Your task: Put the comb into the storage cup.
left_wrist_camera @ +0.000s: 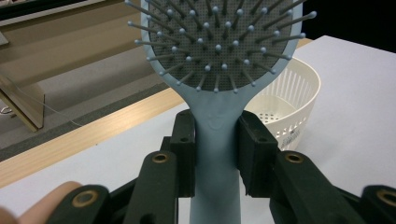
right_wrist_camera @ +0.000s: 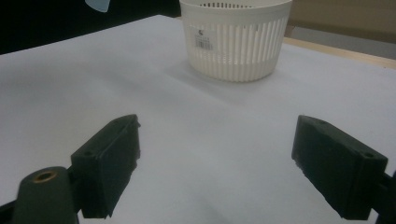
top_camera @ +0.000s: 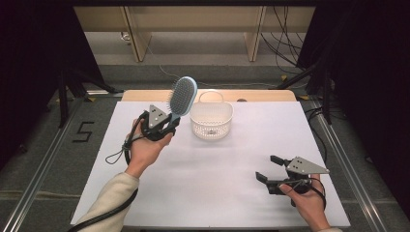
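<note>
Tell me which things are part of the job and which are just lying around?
Part of the job: hairbrush, held by the left gripper; white basket beside it.
Just around: right gripper, open and idle; cables on the floor behind the table.

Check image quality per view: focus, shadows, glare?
High view: even light on the table, dark surround, mild softness. Left gripper view: hairbrush bristles sharp, the fingers and fingertip at bottom edge blurred, basket behind slightly soft. Right gripper view: the fingers soft up close, the basket casts a faint shadow on the sheet, no glare.
</note>
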Demonstrator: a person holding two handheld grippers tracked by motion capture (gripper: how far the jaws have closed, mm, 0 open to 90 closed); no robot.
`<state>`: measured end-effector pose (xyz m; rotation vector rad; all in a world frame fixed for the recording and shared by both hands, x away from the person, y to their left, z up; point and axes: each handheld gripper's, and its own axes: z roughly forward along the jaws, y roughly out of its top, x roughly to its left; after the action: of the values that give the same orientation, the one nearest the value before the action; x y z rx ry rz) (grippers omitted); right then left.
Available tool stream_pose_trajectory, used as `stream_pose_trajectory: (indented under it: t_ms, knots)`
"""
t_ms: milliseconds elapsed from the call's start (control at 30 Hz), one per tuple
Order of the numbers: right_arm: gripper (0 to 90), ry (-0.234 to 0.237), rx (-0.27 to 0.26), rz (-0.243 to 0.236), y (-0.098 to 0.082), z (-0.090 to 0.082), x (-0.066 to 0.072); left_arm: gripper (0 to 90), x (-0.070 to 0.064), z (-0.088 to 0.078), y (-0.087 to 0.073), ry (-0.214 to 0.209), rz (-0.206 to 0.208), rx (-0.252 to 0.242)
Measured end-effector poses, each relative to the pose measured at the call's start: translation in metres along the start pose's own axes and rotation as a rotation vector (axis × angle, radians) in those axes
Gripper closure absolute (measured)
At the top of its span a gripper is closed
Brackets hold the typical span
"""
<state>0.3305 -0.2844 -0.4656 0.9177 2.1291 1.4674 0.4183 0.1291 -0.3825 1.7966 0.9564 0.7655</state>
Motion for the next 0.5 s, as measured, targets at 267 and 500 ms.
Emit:
stream_pose_trajectory:
  t_ms: [267, 500]
  knots:
    - [15.9, 0.000, 0.000, 0.002, 0.0001, -0.0004, -0.0001, 70.0, 0.0001, 0.0012, 0.0031, -0.002, 0.002, -0.005]
    - [15.9, 0.001, 0.000, 0.003, 0.0001, -0.0003, 0.0000, 69.9, -0.0023, 0.0048, 0.0077, -0.008, 0.001, -0.012]
